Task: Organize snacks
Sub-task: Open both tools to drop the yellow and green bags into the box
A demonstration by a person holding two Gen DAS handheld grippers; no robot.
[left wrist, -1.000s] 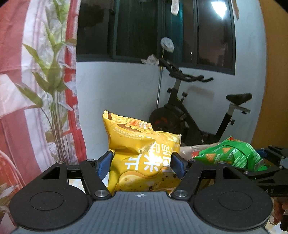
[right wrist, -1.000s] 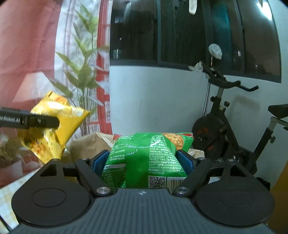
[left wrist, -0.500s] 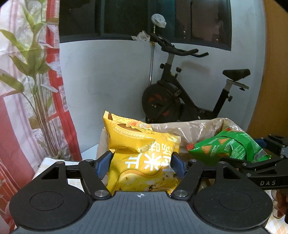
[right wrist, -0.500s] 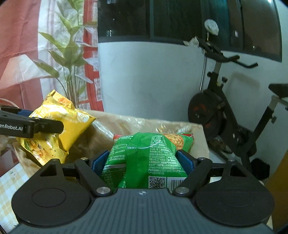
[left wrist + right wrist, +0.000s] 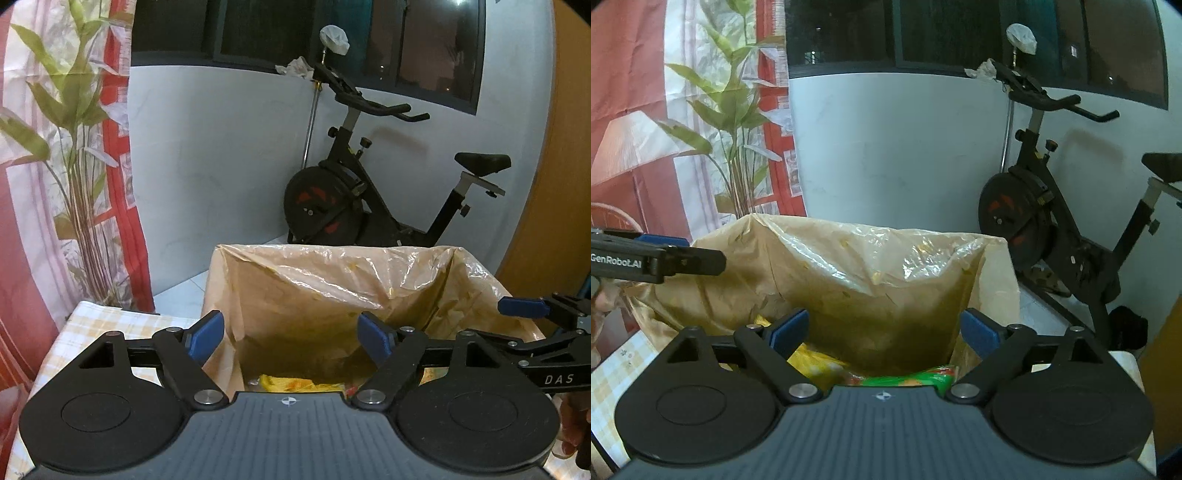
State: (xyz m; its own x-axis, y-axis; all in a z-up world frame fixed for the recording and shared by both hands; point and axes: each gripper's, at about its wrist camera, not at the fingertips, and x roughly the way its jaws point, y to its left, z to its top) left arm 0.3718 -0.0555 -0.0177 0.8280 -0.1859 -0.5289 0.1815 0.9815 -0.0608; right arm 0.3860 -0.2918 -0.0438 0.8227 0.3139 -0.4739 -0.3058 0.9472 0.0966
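Observation:
A box lined with a clear yellowish plastic bag [image 5: 332,280] [image 5: 879,273] stands in front of both grippers. My left gripper [image 5: 291,334] hangs over its near rim, jaws opening, nothing between them. The yellow snack bag [image 5: 291,384] lies down inside the box, below it. My right gripper [image 5: 884,330] is over the same box, jaws opening and empty too. Under it lie the green snack bag [image 5: 912,378] and the yellow snack bag [image 5: 812,365]. Each gripper shows at the edge of the other's view.
A table with a yellow checked cloth [image 5: 96,325] carries the box. Behind it stand an exercise bike [image 5: 369,199], a white wall and dark windows. A curtain with printed plants [image 5: 62,166] hangs at the left. A hand [image 5: 572,428] shows at the right edge.
Both grippers let go: the yellow bag and the green bag dropped from the jaws into the lined box. Both grippers dipped lower toward the box and the jaws spread wider.

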